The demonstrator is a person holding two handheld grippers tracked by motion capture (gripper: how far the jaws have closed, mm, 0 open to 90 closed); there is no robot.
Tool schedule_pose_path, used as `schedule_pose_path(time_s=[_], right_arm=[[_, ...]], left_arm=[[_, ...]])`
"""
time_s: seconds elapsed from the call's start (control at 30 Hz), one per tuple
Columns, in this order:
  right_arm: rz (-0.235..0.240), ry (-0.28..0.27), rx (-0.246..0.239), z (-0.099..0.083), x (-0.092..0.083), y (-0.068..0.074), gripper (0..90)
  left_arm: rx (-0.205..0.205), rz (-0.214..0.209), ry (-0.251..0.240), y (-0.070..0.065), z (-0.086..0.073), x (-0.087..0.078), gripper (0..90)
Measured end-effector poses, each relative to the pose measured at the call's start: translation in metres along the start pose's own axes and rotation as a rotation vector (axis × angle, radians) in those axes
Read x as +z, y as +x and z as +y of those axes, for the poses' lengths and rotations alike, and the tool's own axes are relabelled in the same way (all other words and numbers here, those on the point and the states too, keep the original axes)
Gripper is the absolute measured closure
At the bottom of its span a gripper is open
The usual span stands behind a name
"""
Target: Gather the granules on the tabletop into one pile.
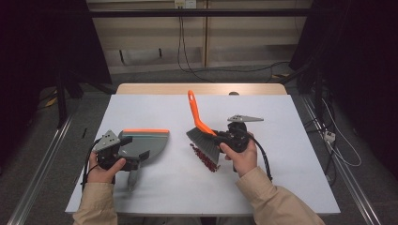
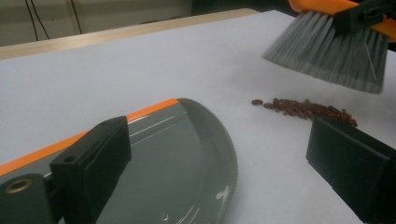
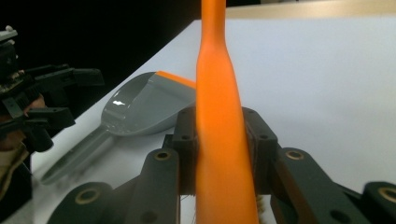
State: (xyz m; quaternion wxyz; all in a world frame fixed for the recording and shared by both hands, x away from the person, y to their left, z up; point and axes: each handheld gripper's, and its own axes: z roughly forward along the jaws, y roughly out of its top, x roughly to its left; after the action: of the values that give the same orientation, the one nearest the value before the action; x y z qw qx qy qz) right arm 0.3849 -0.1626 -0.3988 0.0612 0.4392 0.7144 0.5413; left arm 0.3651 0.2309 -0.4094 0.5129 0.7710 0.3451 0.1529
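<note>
The white counter is carrying everything. The grey dustpan is lying at its left, orange lip facing away from the person, its handle partly hidden under the left tongs, which are standing wide apart (whether they are touching the dustpan is unclear). The right tongs are clamping the brush by its orange handle, whose end is cut off in the right gripper view. The red beans are lying in a line beneath the bristles.
</note>
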Motion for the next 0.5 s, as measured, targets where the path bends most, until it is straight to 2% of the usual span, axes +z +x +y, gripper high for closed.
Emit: schedule_pose_path(time_s=[0.1,0.17,0.23,0.27,0.33,0.5], right_arm=[[-0.035,0.020,-0.090,0.004,0.002,-0.007,71.3],[-0.026,0.028,-0.131,0.005,0.006,-0.014,71.3],[-0.040,0.044,-0.178,0.005,0.010,-0.018,71.3],[-0.033,0.051,-0.213,0.005,0.013,-0.022,71.3],[-0.046,0.059,-0.236,0.005,0.018,-0.026,71.3],[-0.030,0.078,-0.332,0.005,0.033,-0.034,71.3]], left_arm=[[-0.002,0.001,-0.001,0.000,0.000,0.000,6.4],[-0.003,0.000,-0.001,0.000,0.000,0.000,6.4],[-0.003,0.001,0.000,0.001,0.000,0.000,6.5],[-0.005,0.002,0.000,0.001,0.000,0.000,6.4],[-0.007,0.003,0.002,0.001,0.000,0.000,6.5],[-0.011,0.003,0.001,0.002,-0.001,0.000,6.5]])
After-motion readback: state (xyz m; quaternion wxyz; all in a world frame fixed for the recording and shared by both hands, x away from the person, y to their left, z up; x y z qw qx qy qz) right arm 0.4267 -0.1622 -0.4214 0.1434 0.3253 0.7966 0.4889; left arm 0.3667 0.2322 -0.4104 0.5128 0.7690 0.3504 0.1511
